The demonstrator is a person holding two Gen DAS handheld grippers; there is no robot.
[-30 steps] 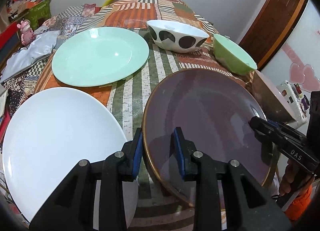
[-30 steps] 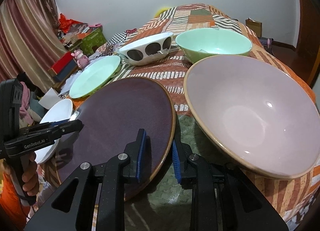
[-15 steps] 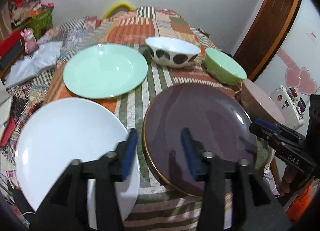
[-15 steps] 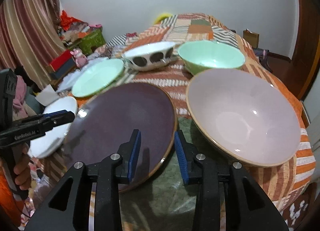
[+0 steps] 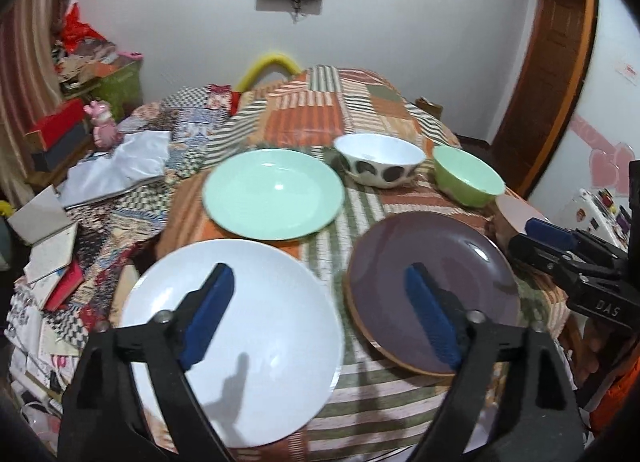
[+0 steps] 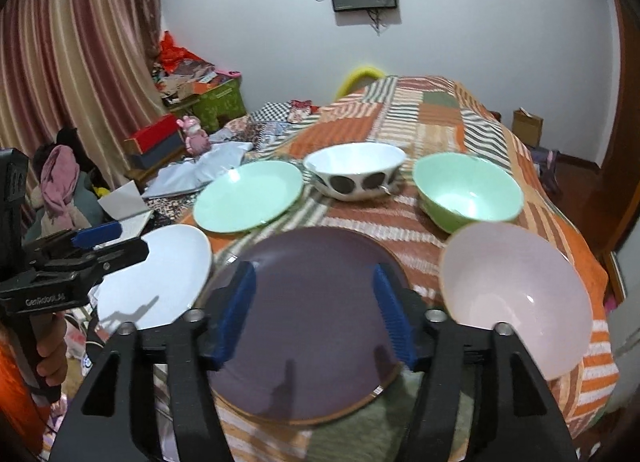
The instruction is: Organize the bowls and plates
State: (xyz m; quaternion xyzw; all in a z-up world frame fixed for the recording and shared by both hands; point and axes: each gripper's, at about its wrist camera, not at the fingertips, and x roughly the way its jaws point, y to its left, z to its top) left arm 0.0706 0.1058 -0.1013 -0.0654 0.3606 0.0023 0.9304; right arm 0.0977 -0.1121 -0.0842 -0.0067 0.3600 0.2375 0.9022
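Even, bright indoor light from overhead. Soft glare spots sit on the round glossy white plate (image 5: pixel 232 338), toward five o'clock, and on the pale pink ceramic bowl (image 6: pixel 516 298). Gripper shadows fall on both plates. Slight motion blur softens the striped patchwork cloth (image 5: pixel 352 110). Fisheye bending and black vignette fill every corner.

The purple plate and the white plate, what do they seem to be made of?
The purple plate looks like glazed stoneware: a dark semi-gloss face with soft reflections and a bare tan rim. The white plate looks like glossy glazed ceramic or opal glass; it is evenly white, smooth, and shows sharp shadows. The pictures cannot settle which.
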